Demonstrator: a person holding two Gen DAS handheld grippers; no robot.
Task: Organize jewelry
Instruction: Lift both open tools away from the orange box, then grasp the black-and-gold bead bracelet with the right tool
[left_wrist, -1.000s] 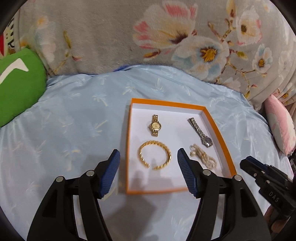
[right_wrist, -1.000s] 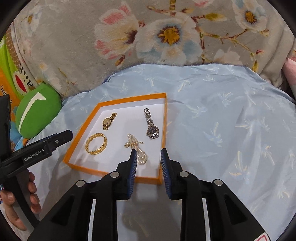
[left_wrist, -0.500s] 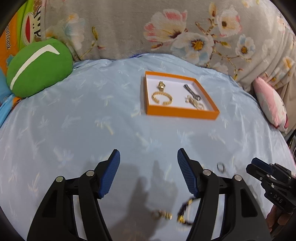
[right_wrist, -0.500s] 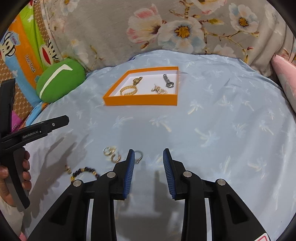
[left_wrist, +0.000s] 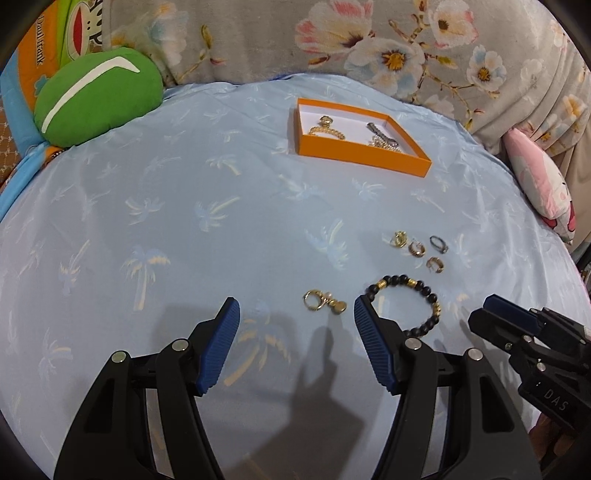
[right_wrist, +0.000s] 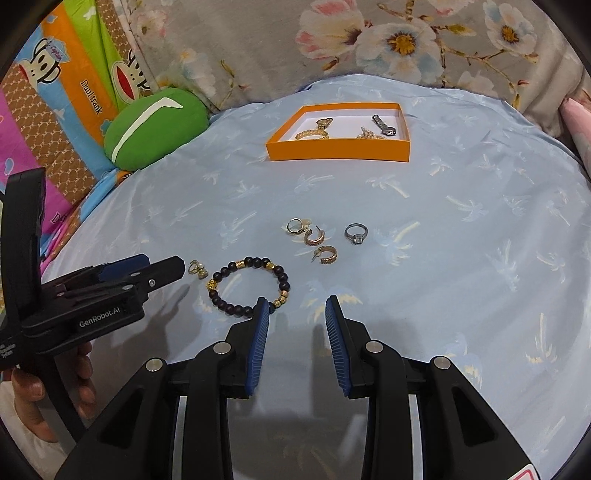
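"GenRobot.AI" was printed on the left tongs (right_wrist: 162, 271), "DAS" on the right tongs (left_wrist: 491, 314), and "Daul frank" on the cartoon cloth (right_wrist: 88, 98). Only the right wrist view showed the hand (right_wrist: 48, 391) gripping the left tool. Only the left wrist view showed the pink cushion (left_wrist: 539, 184). The beaded bracelet (right_wrist: 251, 286) lay on the blue bedsheet (left_wrist: 184, 206), its near edge just beside the right tongs' left pad. A gold earring (left_wrist: 323, 301) lay ahead of the left tongs. Both tongs were released, the right narrower. The orange box (right_wrist: 338, 151) sat well beyond.
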